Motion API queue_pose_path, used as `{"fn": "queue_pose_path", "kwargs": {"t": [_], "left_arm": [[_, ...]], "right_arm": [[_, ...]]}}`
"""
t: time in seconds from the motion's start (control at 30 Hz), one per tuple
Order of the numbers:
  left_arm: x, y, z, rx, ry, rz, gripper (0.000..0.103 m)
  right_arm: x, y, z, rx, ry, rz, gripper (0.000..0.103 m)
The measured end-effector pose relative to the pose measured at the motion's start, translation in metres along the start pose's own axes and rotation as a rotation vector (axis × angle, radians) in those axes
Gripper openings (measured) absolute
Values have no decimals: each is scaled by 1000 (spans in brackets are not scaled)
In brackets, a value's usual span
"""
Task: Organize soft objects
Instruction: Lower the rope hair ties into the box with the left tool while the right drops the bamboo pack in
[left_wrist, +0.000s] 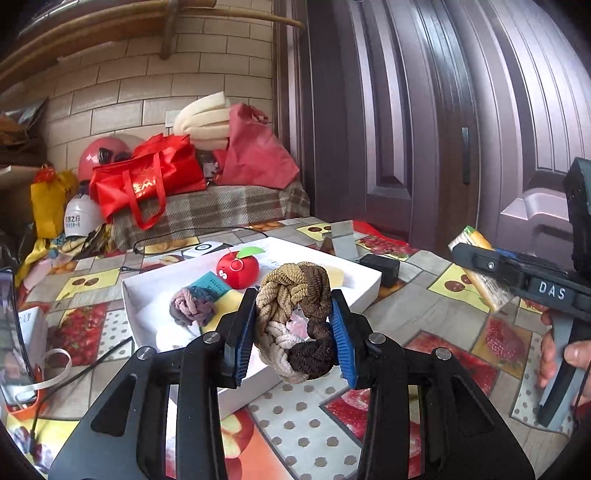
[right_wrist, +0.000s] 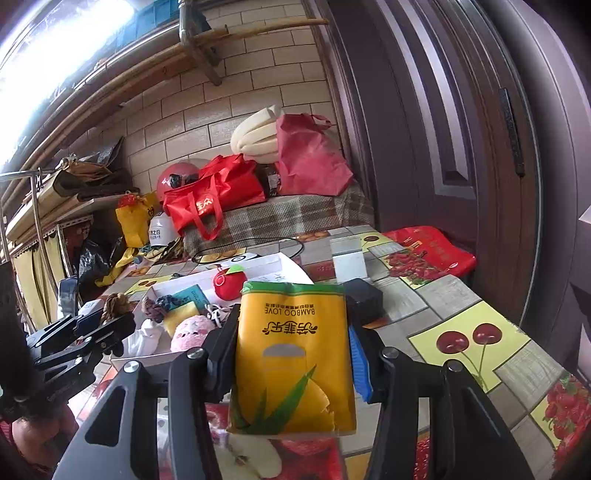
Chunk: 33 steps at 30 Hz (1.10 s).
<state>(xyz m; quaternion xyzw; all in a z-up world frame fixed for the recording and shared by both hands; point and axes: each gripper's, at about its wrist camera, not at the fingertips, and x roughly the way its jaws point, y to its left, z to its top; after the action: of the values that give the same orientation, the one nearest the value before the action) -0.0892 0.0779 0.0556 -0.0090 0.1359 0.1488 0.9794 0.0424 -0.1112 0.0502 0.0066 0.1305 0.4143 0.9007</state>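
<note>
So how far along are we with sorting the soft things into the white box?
Partly done. Already in the white box: the plush apple, a purple-grey scrunchie and a pink plush. In hand: the left gripper clamps the brown braided scrunchie, and the right gripper holds the yellow tissue pack. Both still need placing.

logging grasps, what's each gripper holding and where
Left gripper: braided brown scrunchie, pinched across its sides. Right gripper: yellow tissue pack, by its side edges.

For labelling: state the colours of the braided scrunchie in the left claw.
Braided scrunchie: tan, dark brown and cream sections; clearest in the left wrist view.
</note>
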Motion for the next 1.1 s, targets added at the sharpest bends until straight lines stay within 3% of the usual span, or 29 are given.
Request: {"fn": "queue_pose_path", "kwargs": {"t": [0.17,0.6,1.1], "left_arm": [[1,0,-1,-8,0,6,38],[17,7,2,-39,8,70,38],[35,77,7,-126,-12,237,39]], "right_arm": [[17,31,-4,-98,45,28,51],[43,53,-10,-146,69,43,51],[99,53,9,-95,70,-3,51]]}}
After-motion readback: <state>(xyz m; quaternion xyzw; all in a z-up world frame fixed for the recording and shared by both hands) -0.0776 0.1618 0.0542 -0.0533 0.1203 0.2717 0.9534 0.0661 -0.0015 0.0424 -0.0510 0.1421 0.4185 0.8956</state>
